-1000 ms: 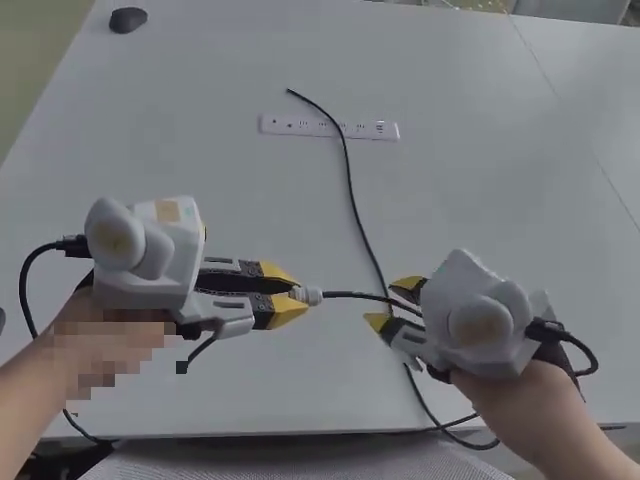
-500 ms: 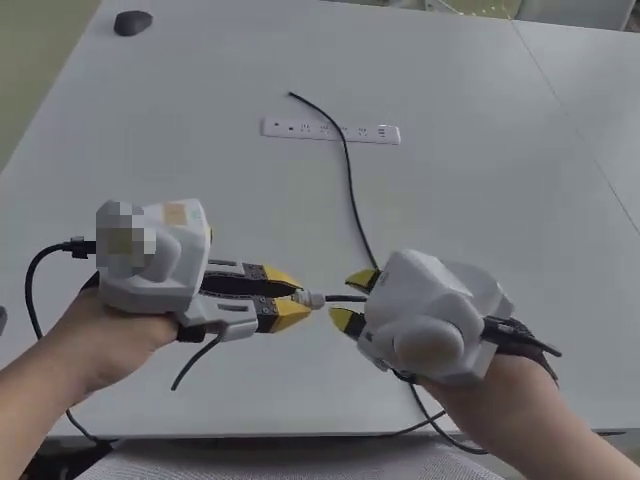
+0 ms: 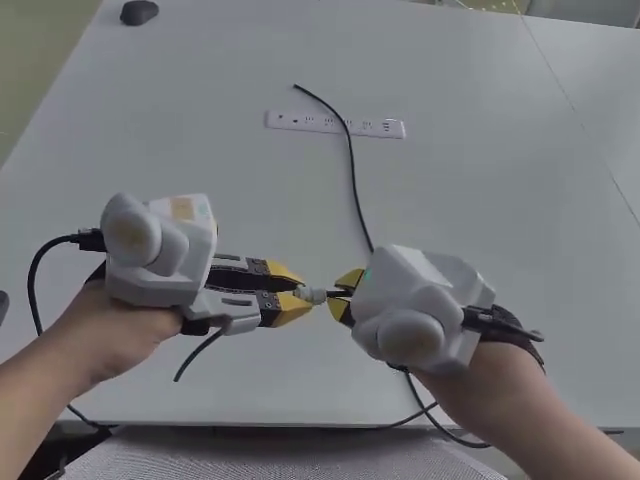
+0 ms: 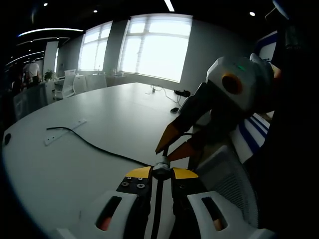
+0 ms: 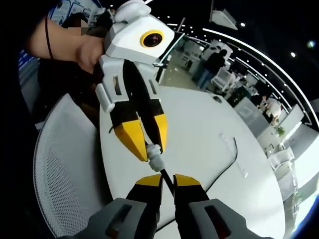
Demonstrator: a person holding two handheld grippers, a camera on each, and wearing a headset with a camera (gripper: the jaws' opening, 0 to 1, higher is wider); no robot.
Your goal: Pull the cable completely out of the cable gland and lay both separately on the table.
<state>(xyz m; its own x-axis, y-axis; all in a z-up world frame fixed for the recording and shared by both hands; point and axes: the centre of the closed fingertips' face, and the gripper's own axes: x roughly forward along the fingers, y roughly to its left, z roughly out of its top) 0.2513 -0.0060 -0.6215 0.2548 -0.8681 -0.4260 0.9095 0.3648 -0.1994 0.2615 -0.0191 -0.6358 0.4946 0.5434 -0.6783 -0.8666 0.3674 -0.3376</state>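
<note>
The cable [image 3: 352,190] sits in the cable gland [image 3: 311,295], held above the table [image 3: 180,90].
The left gripper [image 3: 292,298] clamps the white cable gland; the right gripper [image 3: 343,292] pinches the black cable just beside it.

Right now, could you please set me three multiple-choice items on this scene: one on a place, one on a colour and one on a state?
1. Where is the power strip?
A) on the table, far from the person
B) on a chair
C) on the floor

2. What colour is the cable?
A) white
B) black
C) red

3. How is the cable gland placed?
A) lying on the table
B) clamped in the left tool, with the cable in it
C) held in bare fingers

Answers:
1 A, the head view shows it flat on the tabletop, far up the picture.
2 B, it runs dark over the pale top.
3 B, the left gripper view shows it between that tool's own yellow jaw tips, and the cable leads on to the right tool.
</note>
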